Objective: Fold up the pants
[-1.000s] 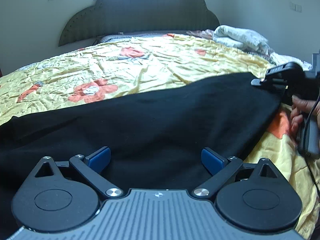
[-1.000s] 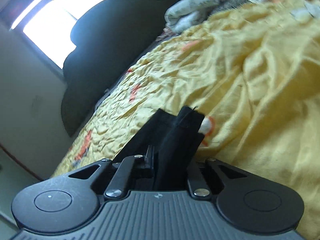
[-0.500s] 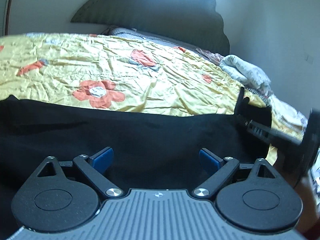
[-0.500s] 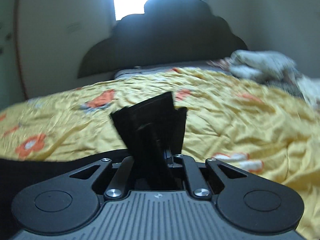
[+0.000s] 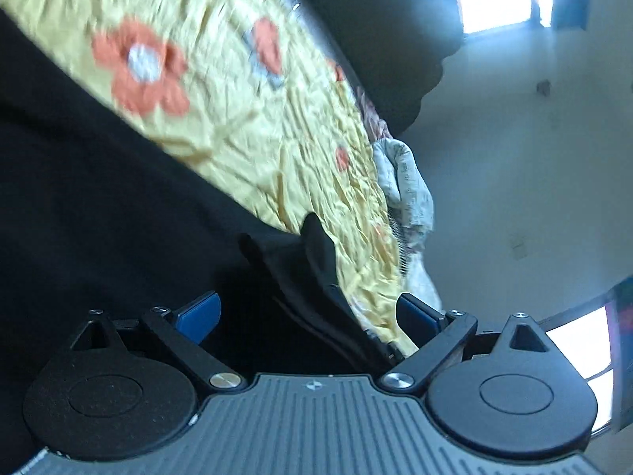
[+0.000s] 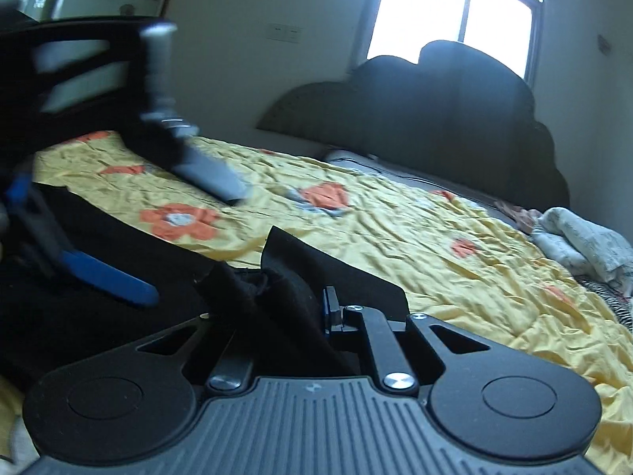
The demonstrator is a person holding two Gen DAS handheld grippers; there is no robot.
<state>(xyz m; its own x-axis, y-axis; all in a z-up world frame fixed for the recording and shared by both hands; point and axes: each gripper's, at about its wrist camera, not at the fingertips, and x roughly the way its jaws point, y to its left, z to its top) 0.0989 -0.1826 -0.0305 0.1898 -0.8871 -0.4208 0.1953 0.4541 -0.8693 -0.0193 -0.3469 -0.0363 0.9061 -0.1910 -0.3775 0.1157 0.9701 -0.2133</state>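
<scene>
Yellow floral bedspread [image 6: 455, 233] covers the bed below a dark scalloped headboard [image 6: 447, 118]; a window [image 6: 455, 16] glows behind it. Black pants [image 5: 99, 206] fill the lower left of the left wrist view, limp and creased, lying on the bedspread; one bunched edge stands up in the centre of the right wrist view. Right gripper [image 6: 292, 304] has its fingers pressed together, pinching that pants edge; left gripper [image 5: 306, 310] has its blue fingers [image 5: 198, 310] spread wide, the raised fold between them, untouched.
</scene>
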